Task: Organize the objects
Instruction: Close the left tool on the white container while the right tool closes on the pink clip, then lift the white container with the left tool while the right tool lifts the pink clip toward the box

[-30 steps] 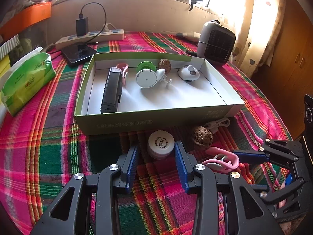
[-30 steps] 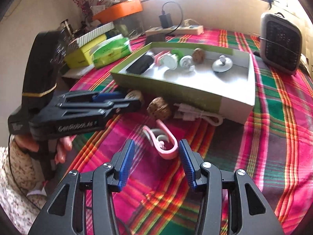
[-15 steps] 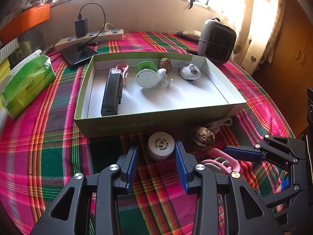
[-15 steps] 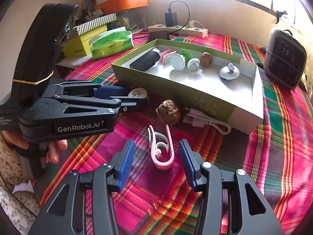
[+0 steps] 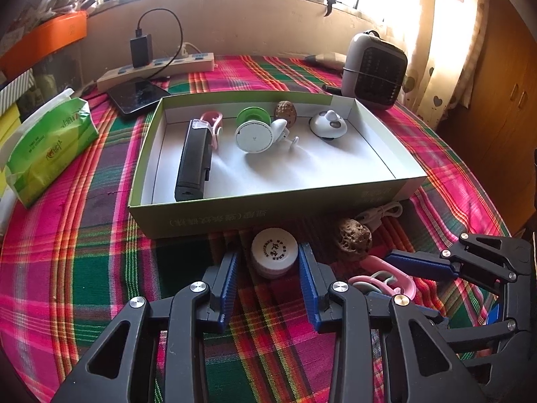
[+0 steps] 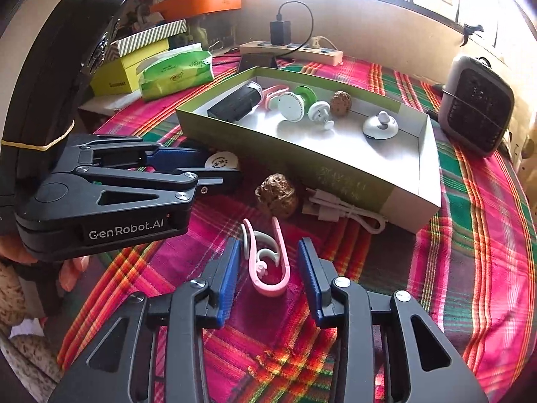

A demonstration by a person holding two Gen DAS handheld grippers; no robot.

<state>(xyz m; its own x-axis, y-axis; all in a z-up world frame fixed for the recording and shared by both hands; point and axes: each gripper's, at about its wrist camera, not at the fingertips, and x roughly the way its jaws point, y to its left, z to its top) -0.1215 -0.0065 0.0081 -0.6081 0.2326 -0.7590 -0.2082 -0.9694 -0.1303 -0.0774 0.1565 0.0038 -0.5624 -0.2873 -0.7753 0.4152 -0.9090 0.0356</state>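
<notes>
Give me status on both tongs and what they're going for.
Left tongs closing around white jar, pads not yet pressing. Right tongs closing around pink clip, gaps both sides. Box just beyond; walnut and white cable lie alongside.

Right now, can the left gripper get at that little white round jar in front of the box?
Probably yes. The white jar already sits between the closing fingers of the left gripper, a small gap still showing on its left. Nothing stands in the way; the walnut lies off to the side.

Right tongs (image 6: 268, 268) closing around pink clip (image 6: 268, 262).
</notes>
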